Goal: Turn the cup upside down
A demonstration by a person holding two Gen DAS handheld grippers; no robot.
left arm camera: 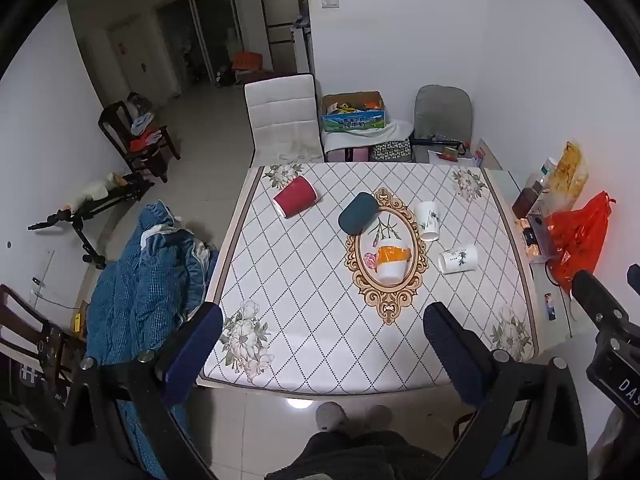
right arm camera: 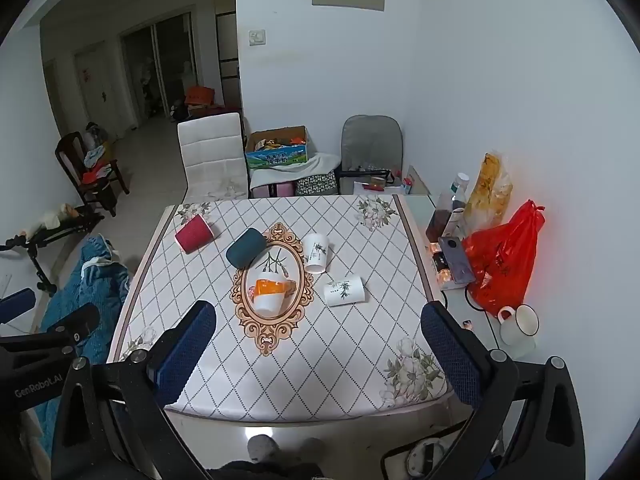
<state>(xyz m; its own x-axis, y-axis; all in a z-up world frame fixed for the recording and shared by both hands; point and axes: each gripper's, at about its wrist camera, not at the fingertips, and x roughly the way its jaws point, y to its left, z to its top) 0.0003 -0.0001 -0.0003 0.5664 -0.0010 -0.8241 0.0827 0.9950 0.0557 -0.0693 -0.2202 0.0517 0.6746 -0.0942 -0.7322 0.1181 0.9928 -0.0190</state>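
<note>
While both tongs, left (left arm camera: 322, 330) and right (right arm camera: 318, 328), hang wide open and empty above the worktop (right arm camera: 352, 360), approach the orange-banded cup (right arm camera: 270, 294) lying mid-frame from its side, gripping mid-wall.

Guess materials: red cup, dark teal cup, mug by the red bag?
Red cup: likely paper, matte, faintly ribbed wall.
Dark teal cup: matte; paper or plastic, can't tell.
Mug: glossy white with dark rim line, probably enamel or ceramic.
</note>
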